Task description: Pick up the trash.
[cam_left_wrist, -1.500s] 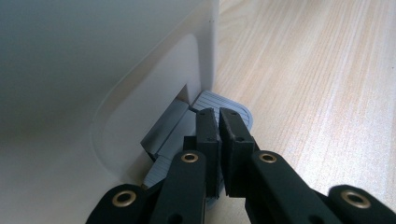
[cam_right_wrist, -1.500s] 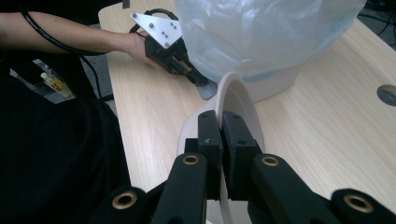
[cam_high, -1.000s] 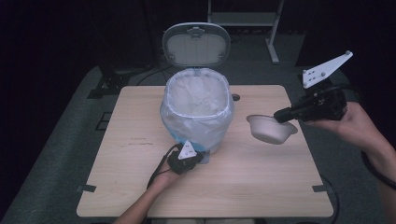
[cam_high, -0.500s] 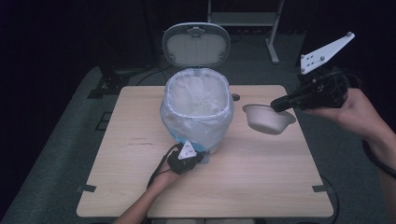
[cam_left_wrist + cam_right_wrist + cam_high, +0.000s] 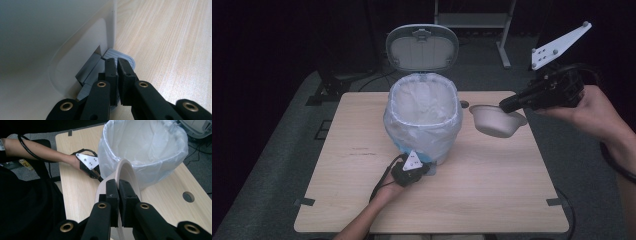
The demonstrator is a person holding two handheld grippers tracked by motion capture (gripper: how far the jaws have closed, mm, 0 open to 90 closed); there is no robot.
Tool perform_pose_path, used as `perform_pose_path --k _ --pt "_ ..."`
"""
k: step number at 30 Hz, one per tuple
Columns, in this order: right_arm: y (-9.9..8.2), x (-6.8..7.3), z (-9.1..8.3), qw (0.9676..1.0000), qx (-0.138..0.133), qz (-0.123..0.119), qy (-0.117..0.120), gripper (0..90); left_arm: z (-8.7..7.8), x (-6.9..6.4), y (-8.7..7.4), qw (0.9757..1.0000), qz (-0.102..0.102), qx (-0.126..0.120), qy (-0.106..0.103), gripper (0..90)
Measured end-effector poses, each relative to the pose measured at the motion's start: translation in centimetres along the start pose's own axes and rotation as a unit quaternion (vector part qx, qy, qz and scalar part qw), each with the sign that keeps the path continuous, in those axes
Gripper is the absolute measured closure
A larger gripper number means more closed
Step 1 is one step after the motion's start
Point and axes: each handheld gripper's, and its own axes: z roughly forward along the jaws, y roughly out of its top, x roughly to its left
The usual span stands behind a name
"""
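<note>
nearest the person, the left gripper (image 5: 412,172) sits low at the foot of the bin (image 5: 424,125), its jaws closed together with nothing between them, pressing down on the grey pedal (image 5: 120,56); the lid (image 5: 422,47) stands open behind. farther out, the right gripper (image 5: 507,105) pinches the rim of the pale bowl (image 5: 496,120), which hangs just right of the bin's bag-lined mouth (image 5: 150,147), above the table (image 5: 492,185). the bin lies to the left of the bowl, so the right hand, the nearer one, likely has to carry it leftward over the opening and tip it.
</note>
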Motion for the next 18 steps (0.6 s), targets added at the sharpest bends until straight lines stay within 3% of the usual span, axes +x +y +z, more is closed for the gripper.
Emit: perform_pose_path --k 18 --pt "2.0 -0.1 -0.3 0.9999 -0.006 -0.013 0.001 86.2 0.0 -0.1 -0.1 1.0000 -0.003 -0.005 0.001 87.5"
